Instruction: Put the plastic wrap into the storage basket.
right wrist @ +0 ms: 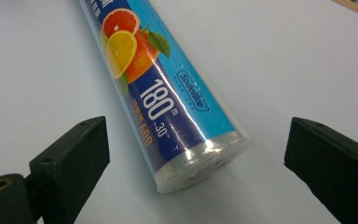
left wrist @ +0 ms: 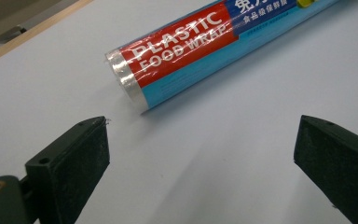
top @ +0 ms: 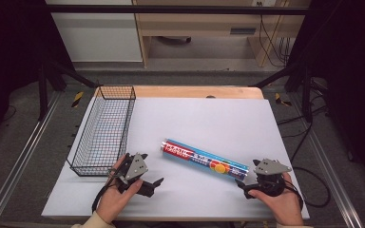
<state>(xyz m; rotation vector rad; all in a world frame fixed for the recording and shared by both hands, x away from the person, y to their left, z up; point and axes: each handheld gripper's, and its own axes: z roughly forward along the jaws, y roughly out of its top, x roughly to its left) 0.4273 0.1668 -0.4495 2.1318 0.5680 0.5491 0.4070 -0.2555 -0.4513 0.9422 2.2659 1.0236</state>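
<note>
A roll of plastic food wrap [top: 203,158] lies slantwise on the white table [top: 209,118], its red end to the left and its blue end with fruit pictures to the right. My left gripper [top: 151,168] sits just left of the red end, open, and in the left gripper view the roll [left wrist: 191,51] lies a little ahead of the left gripper [left wrist: 200,130]. At the roll's right end, my right gripper [top: 247,173] is open. In the right gripper view the roll's capped end [right wrist: 168,93] reaches between the wide-apart jaws of the right gripper [right wrist: 196,126], touching neither.
A black wire basket [top: 102,130] stands along the table's left side, just behind my left hand. The table's wooden far edge [top: 199,91] shows behind the white top. Black frame legs and cables stand on the floor around.
</note>
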